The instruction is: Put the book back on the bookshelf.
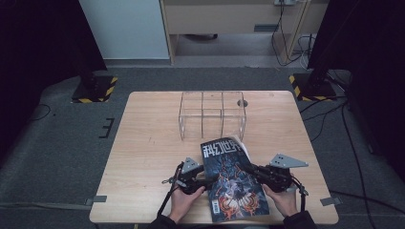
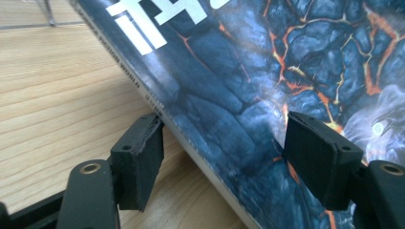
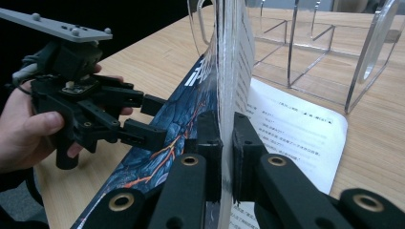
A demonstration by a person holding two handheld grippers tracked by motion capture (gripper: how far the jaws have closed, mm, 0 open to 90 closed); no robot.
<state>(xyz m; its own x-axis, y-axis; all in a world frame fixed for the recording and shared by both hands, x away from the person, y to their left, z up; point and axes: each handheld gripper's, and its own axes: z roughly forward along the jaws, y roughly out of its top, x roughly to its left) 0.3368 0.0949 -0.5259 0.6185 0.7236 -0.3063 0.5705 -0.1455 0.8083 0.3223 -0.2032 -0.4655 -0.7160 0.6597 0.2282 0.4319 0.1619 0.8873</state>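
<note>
Near the desk's [image 1: 143, 138] front edge I have the magazine [image 1: 232, 179] partly open. My right gripper [image 3: 226, 155] is clamped tight on its lifted cover and pages; my left gripper [image 2: 222, 152] has its jaws wide astride the spine edge. It looks thin, floppy and glossy, so I'd grip near the spine. Toward the far edge, the clear acrylic organizer [image 1: 212, 114] stands empty.
</note>
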